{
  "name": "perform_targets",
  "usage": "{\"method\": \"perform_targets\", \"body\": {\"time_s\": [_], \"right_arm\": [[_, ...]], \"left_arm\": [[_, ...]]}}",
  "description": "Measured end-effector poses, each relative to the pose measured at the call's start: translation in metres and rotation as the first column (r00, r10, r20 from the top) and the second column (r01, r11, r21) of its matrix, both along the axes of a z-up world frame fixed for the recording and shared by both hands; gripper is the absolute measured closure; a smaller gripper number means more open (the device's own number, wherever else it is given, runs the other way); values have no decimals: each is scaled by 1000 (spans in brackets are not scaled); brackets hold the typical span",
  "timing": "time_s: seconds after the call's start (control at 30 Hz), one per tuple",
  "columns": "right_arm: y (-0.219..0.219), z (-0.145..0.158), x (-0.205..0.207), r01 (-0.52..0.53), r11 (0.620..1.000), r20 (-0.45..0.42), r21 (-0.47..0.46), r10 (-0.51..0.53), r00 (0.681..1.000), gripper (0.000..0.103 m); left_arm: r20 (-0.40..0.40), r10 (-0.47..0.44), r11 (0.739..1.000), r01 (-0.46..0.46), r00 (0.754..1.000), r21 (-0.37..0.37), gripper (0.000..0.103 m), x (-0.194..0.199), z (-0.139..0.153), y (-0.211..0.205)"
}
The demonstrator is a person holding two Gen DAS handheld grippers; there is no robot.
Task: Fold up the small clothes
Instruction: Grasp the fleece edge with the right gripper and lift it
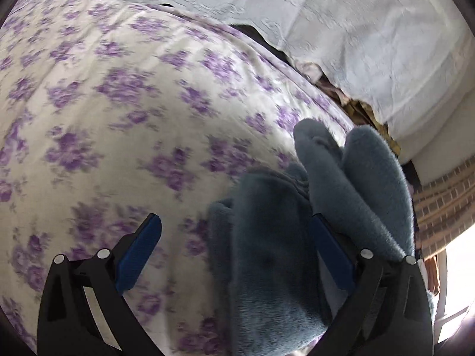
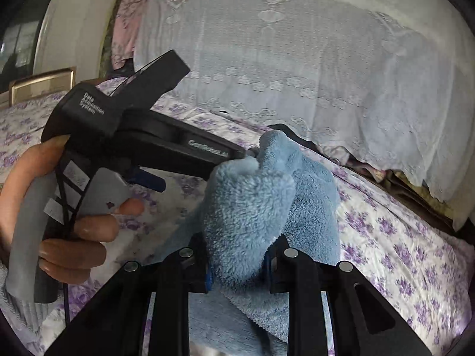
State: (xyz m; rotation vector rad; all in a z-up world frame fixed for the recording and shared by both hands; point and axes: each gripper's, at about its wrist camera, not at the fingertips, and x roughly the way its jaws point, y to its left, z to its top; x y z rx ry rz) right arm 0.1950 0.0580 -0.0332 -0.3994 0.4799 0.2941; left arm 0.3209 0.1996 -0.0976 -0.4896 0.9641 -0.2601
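Over the floral bedsheet (image 1: 104, 103), the left wrist view shows the left tool (image 1: 234, 237) with its blue pads spread wide; the fluffy blue garment (image 1: 273, 237) lies between them toward the right-hand pad, draping over that finger without being pinched, its long axis running away from the camera toward the white lace cover (image 1: 341, 29). In the right wrist view, the right tool (image 2: 237, 273) is clamped on a bunched fold of the same garment (image 2: 246, 207), which rises above the bed between the two tools. The person's left hand (image 2: 74, 231) grips the left tool's handle just left of the cloth, angled downward, the right being the nearer, holding hand.
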Motion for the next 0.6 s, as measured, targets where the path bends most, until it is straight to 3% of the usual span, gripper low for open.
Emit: {"method": "perform_targets", "body": {"time_s": [0.13,0.23,0.4,0.5,0.53,0.6], "right_arm": [[23,-12,-3,-46,998,-37,-42,45,998,79],[42,-37,-4,-70,986,-74,-149,59,996,78],[61,-59,-13,-63,956,-26,-287,58,998,76],[64,-60,-14,-79,951,-35,-299,72,997,66],[64,-60,-17,-99,947,-42,-307,90,995,58],[65,-61,-24,-119,941,-44,-317,111,993,53]], "left_arm": [[-23,45,999,-46,999,-6,5,0,-9,25],[-58,106,993,-102,993,66,5,-2,-22,41],[29,146,984,-148,989,101,5,-16,6,48],[84,96,971,-112,992,210,5,-18,23,24],[81,64,958,-84,995,273,5,-16,22,10],[31,13,929,-23,999,370,4,-8,10,-12]]}}
